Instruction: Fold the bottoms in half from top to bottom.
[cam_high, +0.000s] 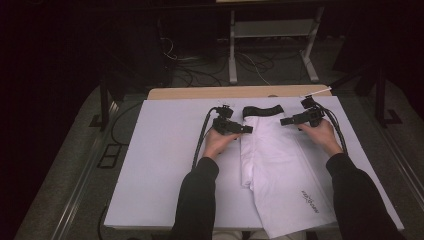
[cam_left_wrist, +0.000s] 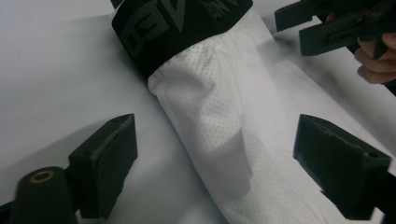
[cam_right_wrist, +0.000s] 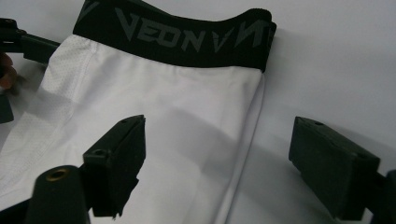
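On the table: I see a white sheet (cam_high: 160, 165) covering the tabletop, with a bare wooden strip (cam_high: 200, 93) past its far edge.
Beyond the table: a grey metal stand (cam_high: 272, 45) and loose cables (cam_high: 200, 70) on the floor, well apart from the shorts.
Obstructions: nothing lies between my tongs and the shorts.
Shorts: the white shorts (cam_high: 280, 175) lie flat near the sheet's middle, black waistband (cam_high: 262, 110) at the far end, legs toward the person.
Left gripper (cam_high: 246, 129): I see it at the shorts' left edge just below the waistband; jaws spread wide, straddling the folded mesh edge, gripping nothing.
Right gripper (cam_high: 285, 121): it sits at the shorts' right edge near the waistband; jaws spread, one over the cloth, one over the sheet, nothing pinched.
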